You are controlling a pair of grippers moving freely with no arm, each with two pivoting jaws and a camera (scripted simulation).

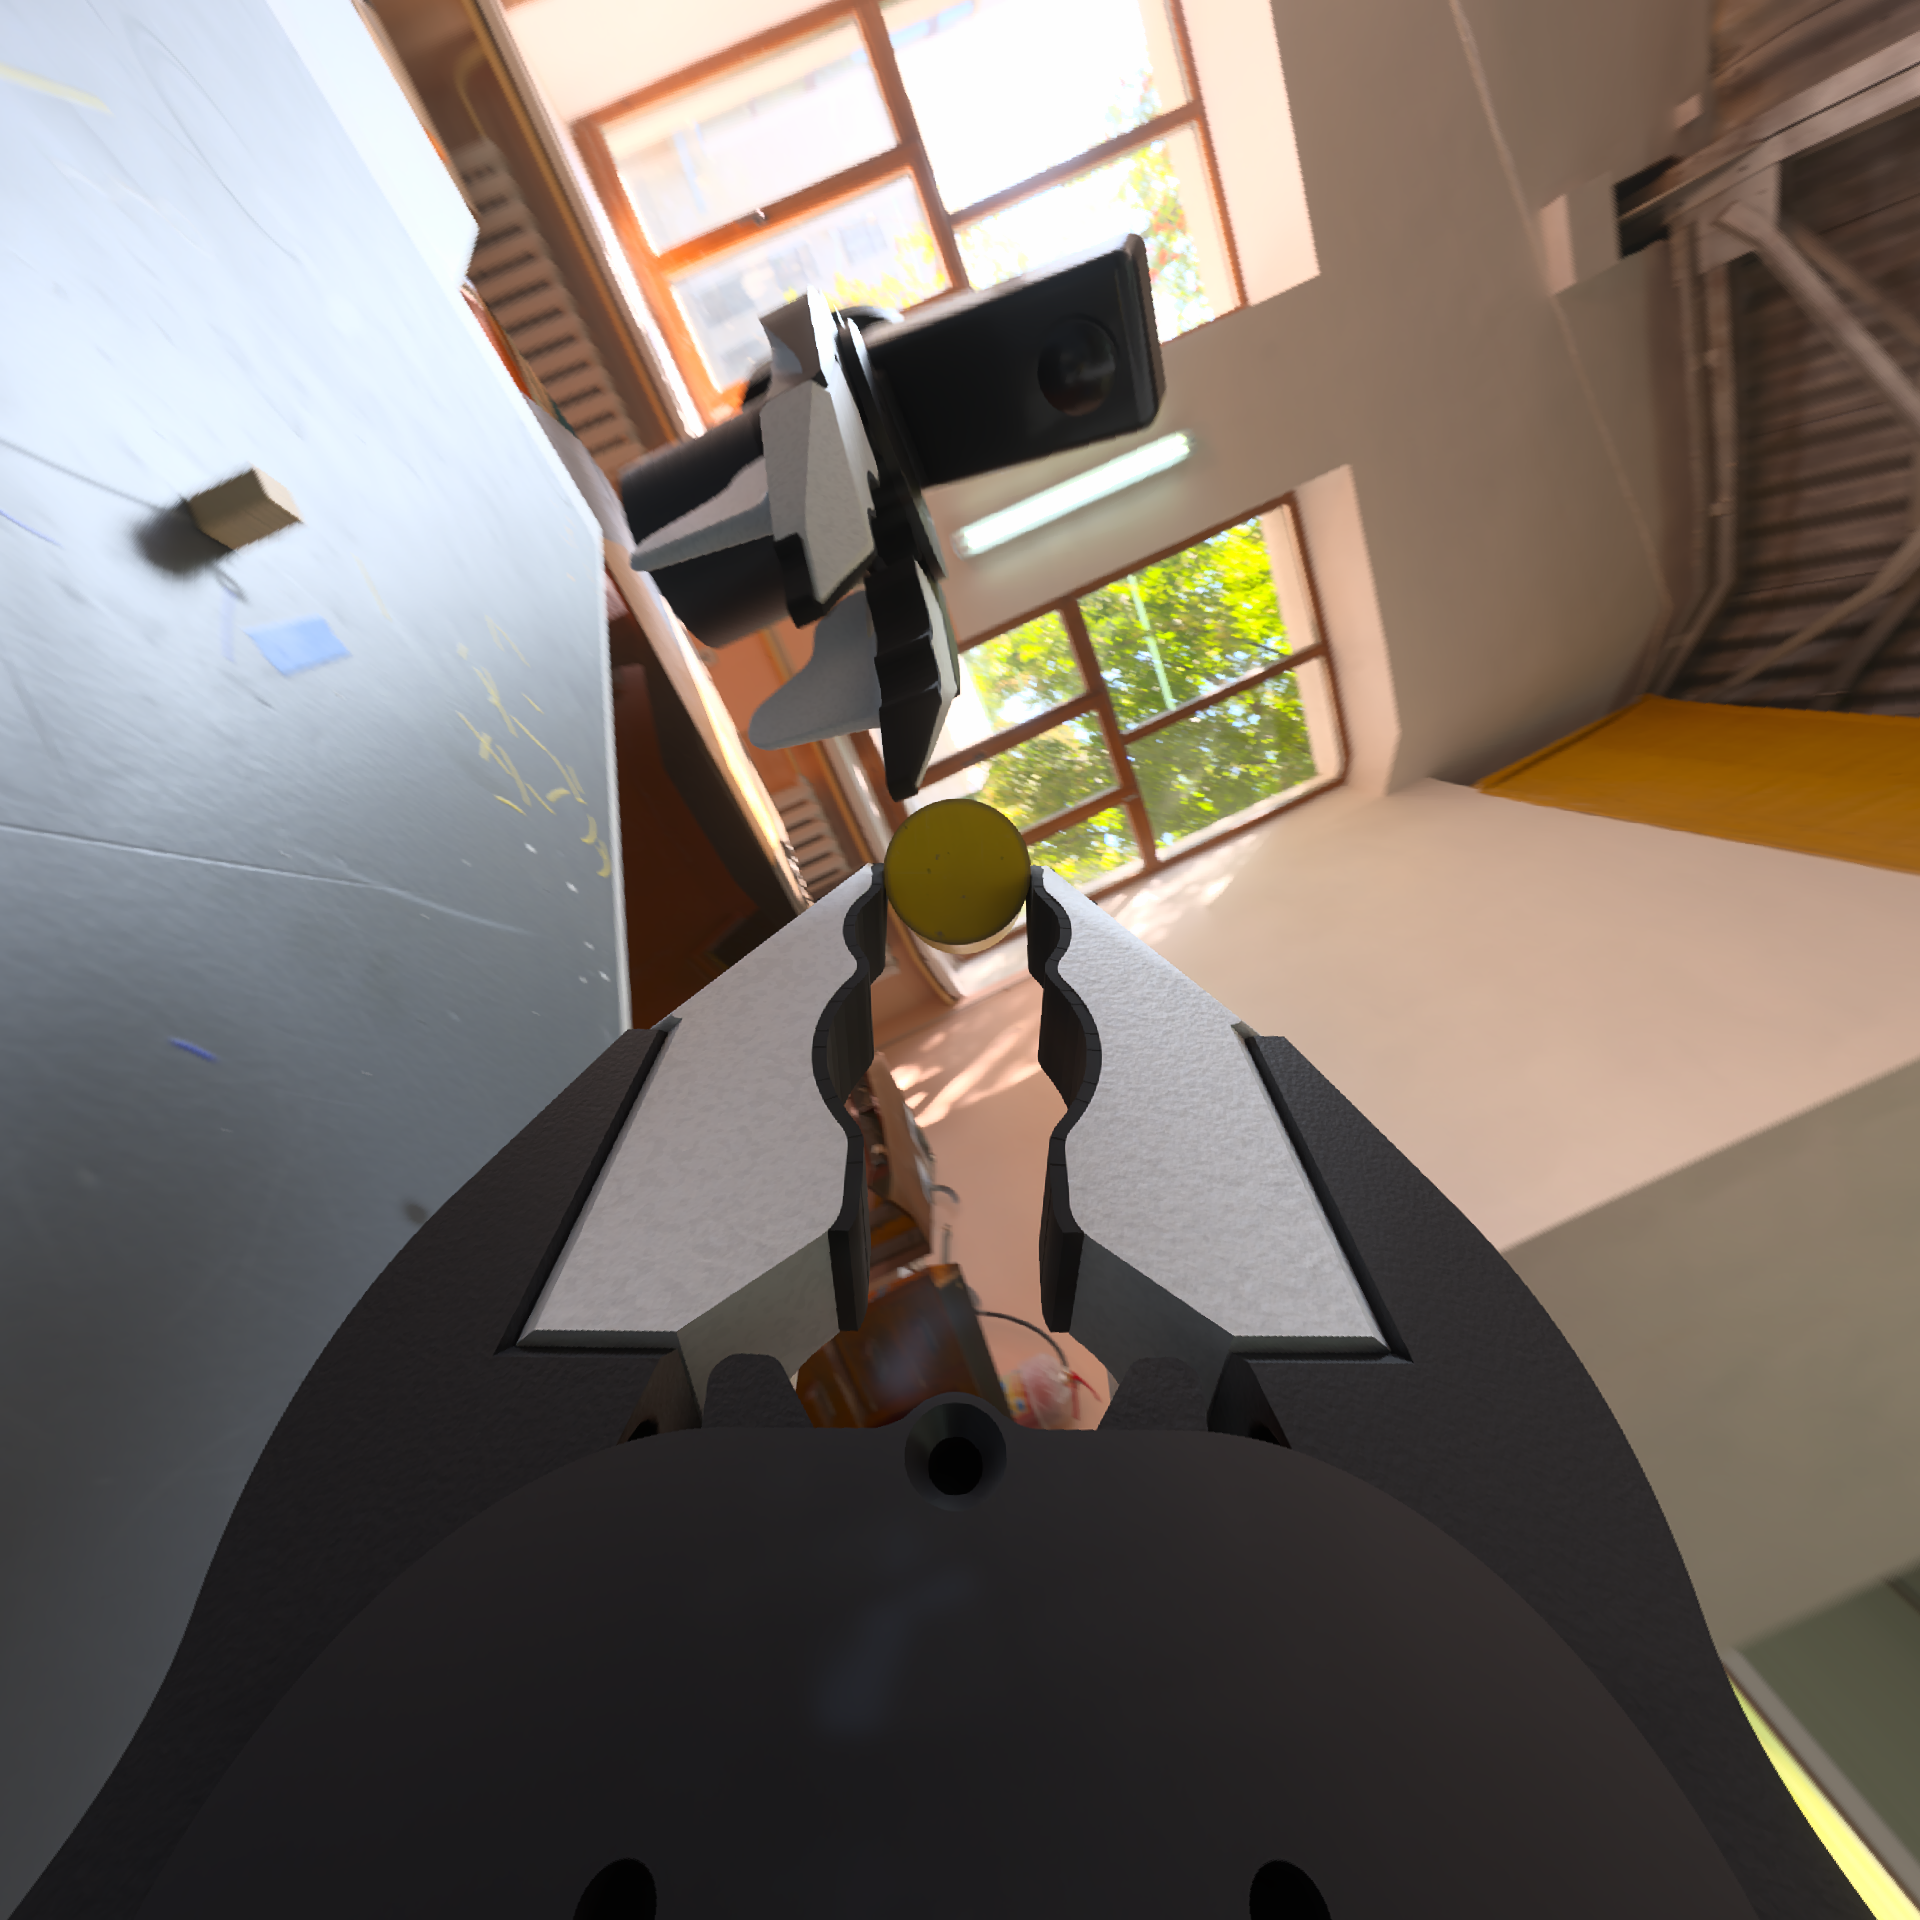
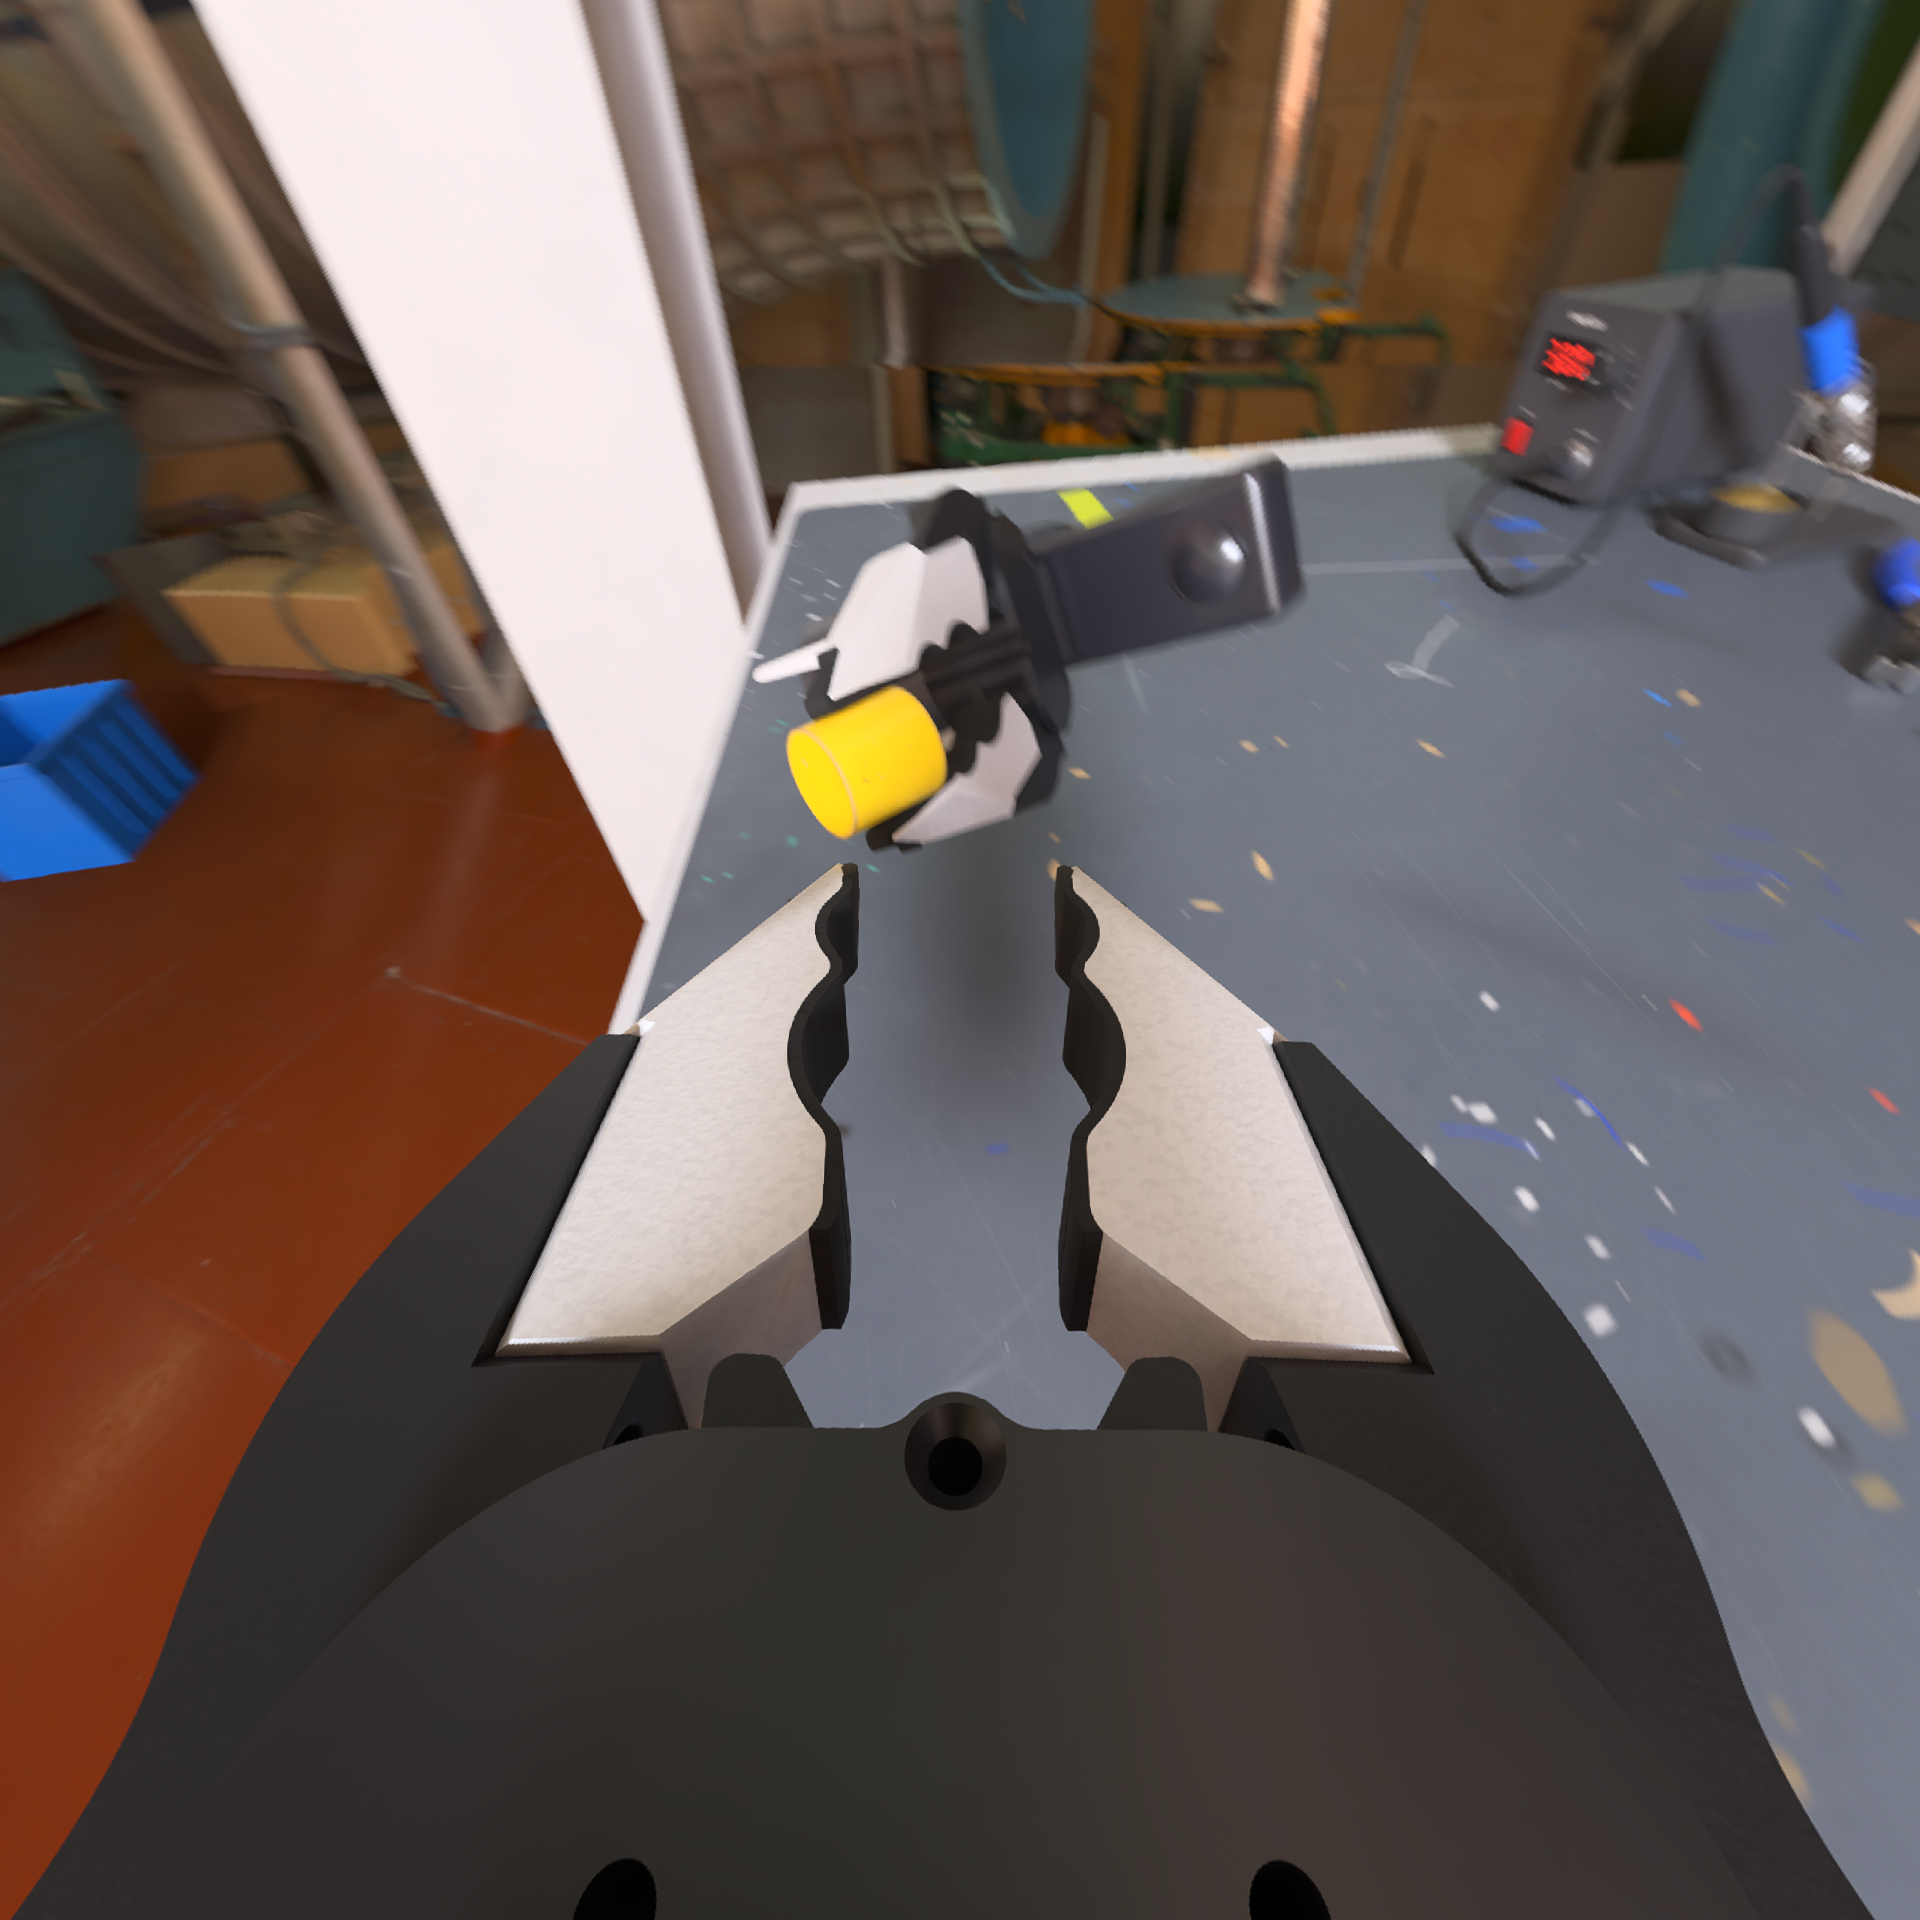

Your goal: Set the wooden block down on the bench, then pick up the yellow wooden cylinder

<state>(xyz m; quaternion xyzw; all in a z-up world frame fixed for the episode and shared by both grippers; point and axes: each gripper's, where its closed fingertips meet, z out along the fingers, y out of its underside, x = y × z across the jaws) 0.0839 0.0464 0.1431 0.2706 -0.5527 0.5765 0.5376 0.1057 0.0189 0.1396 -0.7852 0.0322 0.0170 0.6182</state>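
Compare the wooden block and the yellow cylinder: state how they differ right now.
The wooden block is a pale tan box with flat faces; the yellow cylinder is round and bright yellow. The block lies free on the grey bench, touched by nothing; the cylinder is off the bench, clamped between the left gripper's fingertips. The right gripper is open and empty.

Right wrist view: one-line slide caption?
Open right gripper faces left gripper holding the yellow cylinder above the bench.

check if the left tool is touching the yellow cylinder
Touching. In the left wrist view both fingertips of the left tool press the yellow cylinder with no gap.
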